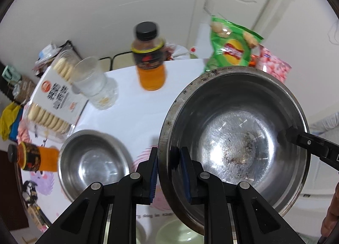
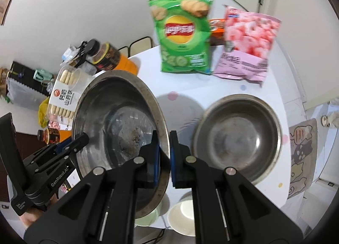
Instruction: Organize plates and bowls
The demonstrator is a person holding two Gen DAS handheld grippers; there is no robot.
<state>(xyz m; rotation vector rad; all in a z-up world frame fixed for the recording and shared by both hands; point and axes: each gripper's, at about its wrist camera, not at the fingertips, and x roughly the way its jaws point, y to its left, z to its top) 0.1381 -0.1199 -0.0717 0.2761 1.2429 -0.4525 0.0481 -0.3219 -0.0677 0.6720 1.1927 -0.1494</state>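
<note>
Both our grippers clamp the big steel bowl (image 1: 233, 135) by opposite rims: left gripper (image 1: 168, 178) on one edge, right gripper (image 2: 164, 157) across from it. We hold it above the table (image 2: 186, 87), beside a smaller bowl (image 2: 237, 135).

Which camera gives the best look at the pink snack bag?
The right wrist view: the pink snack bag stands whole beside the green chip bag. The left wrist view shows only part of it behind the lifted bowl.

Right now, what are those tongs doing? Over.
Left tongs and right tongs both clamped on big steel bowl rim, opposite sides. Bowl lifted, tilted. Smaller steel bowl and white dishes underneath.
</note>
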